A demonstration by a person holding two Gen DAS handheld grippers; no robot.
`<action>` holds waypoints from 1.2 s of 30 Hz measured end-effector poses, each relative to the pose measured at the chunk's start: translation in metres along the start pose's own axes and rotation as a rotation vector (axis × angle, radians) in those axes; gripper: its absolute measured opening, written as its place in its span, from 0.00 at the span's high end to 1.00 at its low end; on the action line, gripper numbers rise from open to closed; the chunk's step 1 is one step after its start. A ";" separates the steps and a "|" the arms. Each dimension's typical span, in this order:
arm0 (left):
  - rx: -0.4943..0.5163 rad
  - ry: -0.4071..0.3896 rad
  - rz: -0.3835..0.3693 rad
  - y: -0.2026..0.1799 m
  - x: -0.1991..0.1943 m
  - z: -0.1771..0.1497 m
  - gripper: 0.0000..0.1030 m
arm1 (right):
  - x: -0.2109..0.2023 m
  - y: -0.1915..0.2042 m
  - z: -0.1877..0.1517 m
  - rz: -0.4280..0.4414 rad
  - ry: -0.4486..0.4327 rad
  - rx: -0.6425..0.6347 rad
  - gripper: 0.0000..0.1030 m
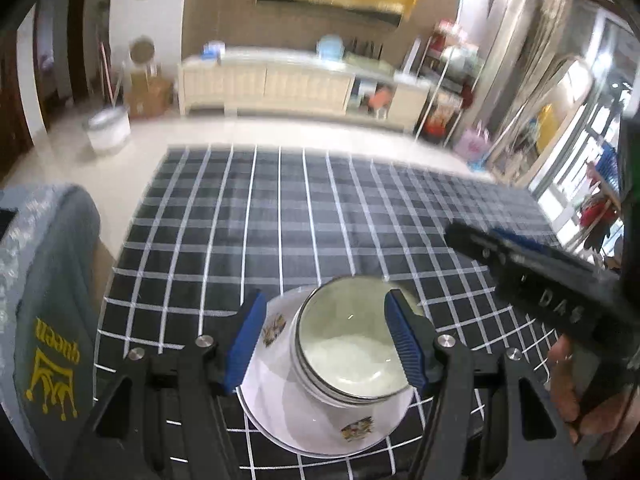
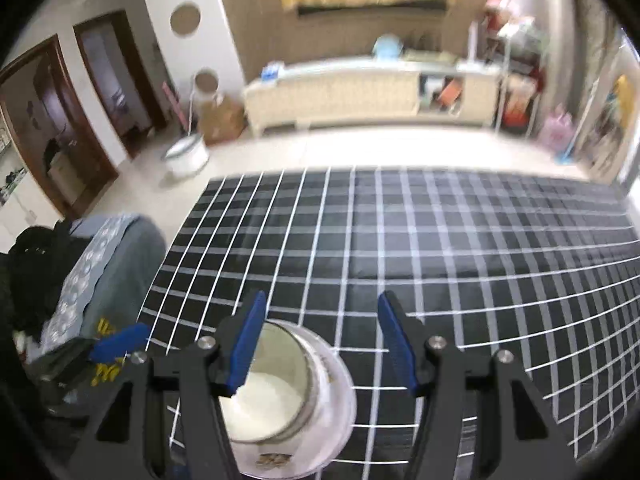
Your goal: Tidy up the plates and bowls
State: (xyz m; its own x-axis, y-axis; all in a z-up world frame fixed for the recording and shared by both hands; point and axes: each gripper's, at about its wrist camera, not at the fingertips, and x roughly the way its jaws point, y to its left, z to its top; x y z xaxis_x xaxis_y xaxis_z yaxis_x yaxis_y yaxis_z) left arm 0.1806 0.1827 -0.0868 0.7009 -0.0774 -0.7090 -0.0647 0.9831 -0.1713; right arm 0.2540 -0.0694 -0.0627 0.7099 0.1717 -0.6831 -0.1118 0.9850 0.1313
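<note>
A white bowl point(image 1: 352, 364) with a dark rim sits in a white plate point(image 1: 280, 392) with small printed motifs, on the black checked tablecloth point(image 1: 304, 216). My left gripper point(image 1: 326, 346) is open, its blue pads either side of the bowl and above it, touching nothing. The right gripper point(image 1: 532, 276) shows at the right of the left wrist view. In the right wrist view the bowl point(image 2: 272, 392) and plate point(image 2: 336, 408) lie at bottom left. My right gripper point(image 2: 320, 344) is open and empty, its left pad over the bowl's rim.
A chair draped with a grey garment point(image 1: 48, 300) stands off the table's left edge; it also shows in the right wrist view point(image 2: 108, 264). The tablecloth point(image 2: 460, 260) stretches far and right. Beyond it are floor, a white bucket point(image 1: 108, 128) and a cream cabinet point(image 1: 280, 84).
</note>
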 end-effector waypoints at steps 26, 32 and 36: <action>0.203 -0.413 0.082 -0.100 -0.154 -0.085 0.16 | -0.196 -0.038 -0.084 -0.283 -0.457 -0.105 0.00; 0.207 -0.412 0.108 -0.111 -0.160 -0.100 0.00 | -0.212 -0.051 -0.111 -0.183 -0.405 -0.067 0.00; 0.215 -0.409 0.146 -0.112 -0.161 -0.109 0.00 | -0.217 -0.053 -0.126 -0.153 -0.393 -0.061 0.00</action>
State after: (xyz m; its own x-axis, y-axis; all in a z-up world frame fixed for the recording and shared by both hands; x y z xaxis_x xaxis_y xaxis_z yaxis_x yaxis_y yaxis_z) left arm -0.0028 0.0665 -0.0280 0.9199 0.0935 -0.3809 -0.0656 0.9942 0.0857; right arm 0.0187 -0.1562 -0.0121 0.9312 0.0153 -0.3642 -0.0170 0.9999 -0.0014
